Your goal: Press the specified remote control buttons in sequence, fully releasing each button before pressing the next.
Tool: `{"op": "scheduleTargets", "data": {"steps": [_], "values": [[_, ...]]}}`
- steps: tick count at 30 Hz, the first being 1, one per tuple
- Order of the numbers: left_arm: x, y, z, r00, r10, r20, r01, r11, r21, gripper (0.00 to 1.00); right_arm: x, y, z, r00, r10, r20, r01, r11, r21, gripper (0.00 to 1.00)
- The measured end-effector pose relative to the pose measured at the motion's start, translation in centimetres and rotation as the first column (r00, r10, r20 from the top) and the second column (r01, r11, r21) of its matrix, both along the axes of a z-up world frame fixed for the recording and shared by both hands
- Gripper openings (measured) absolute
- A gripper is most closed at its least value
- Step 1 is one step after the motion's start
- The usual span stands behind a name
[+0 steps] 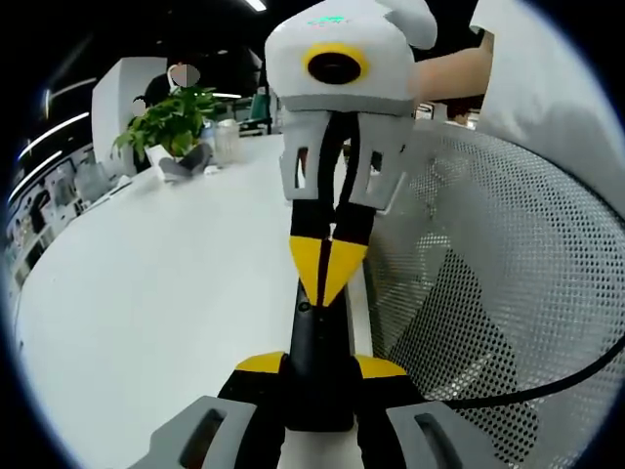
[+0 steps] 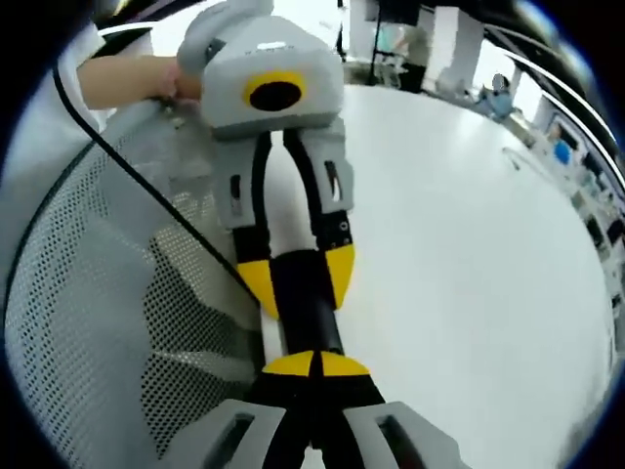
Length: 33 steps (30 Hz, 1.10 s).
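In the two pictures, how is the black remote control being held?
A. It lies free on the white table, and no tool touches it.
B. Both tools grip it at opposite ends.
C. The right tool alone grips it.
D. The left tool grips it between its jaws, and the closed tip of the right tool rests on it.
D: in the left gripper view the left tool clamps the remote control between its yellow-tipped jaws, while the right tool meets its far end with jaws together.

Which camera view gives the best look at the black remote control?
The left gripper view: the long black remote control shows more of its top face there, gripped between yellow-tipped jaws. In the right gripper view the remote shows a shorter stretch, between the two grippers' jaws.
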State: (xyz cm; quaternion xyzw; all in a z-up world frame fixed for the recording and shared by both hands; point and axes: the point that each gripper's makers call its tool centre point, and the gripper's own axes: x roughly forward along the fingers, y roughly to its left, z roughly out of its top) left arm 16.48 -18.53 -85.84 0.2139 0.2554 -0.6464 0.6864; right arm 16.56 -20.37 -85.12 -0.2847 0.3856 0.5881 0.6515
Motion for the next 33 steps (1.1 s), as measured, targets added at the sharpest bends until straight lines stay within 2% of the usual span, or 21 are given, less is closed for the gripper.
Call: {"op": "scheduleTargets", "data": {"steps": [5, 7, 11, 13, 15, 17, 21, 26, 30, 33], "values": [[0.0, 0.0, 0.0, 1.0, 0.001, 0.003, -0.001, 1.0, 0.001, 0.25, 0.0, -0.1, 0.0, 1.0, -0.01, -0.015, 0.011, 0.999, 0.034, 0.0], [0.0, 0.0, 0.0, 1.0, 0.0, 0.003, 0.0, 1.0, 0.001, 0.25, -0.1, 0.0, 0.1, 0.999, 0.047, -0.013, -0.047, 0.998, 0.052, 0.0], [0.0, 0.0, 0.0, 1.0, -0.001, 0.009, 0.001, 1.0, 0.005, 0.25, 0.1, 0.0, 0.1, 0.994, 0.031, -0.104, -0.026, 0.998, 0.049, 0.0], [0.0, 0.0, 0.0, 1.0, -0.001, 0.012, 0.001, 1.0, 0.007, 0.25, 0.9, 0.0, 0.0, 0.997, 0.029, -0.074, -0.026, 0.999, 0.039, 0.0], [0.0, 0.0, 0.0, 1.0, -0.001, 0.013, 0.001, 1.0, 0.008, 0.25, 0.8, 0.0, 0.0, 0.995, 0.038, -0.094, -0.034, 0.999, 0.035, 0.0], [0.0, 0.0, 0.0, 1.0, -0.004, 0.014, 0.004, 1.0, 0.009, 0.25, 0.8, 0.0, 0.0, 0.992, 0.075, -0.1, -0.073, 0.997, 0.022, 0.0], [0.0, 0.0, 0.0, 1.0, -0.006, 0.016, 0.005, 1.0, 0.01, 0.25, 1.0, 0.1, 0.0, 0.99, 0.099, -0.105, -0.1, 0.995, -0.007, 0.0], [0.0, 0.0, -0.1, 1.0, -0.007, 0.018, 0.007, 1.0, 0.012, 0.25, 0.9, 0.1, -0.2, 0.981, 0.17, -0.094, -0.177, 0.982, -0.066, 0.0], [0.0, 0.0, -0.1, 1.0, -0.007, 0.02, 0.007, 1.0, 0.014, 0.25, 1.1, 0.2, -0.4, 0.973, 0.188, -0.137, -0.206, 0.97, -0.128, 0.0], [0.0, 0.0, 0.0, 1.0, -0.006, 0.02, 0.005, 1.0, 0.014, 0.25, 1.1, 0.1, -0.5, 0.958, 0.241, -0.157, -0.264, 0.953, -0.15, 0.0]]}}
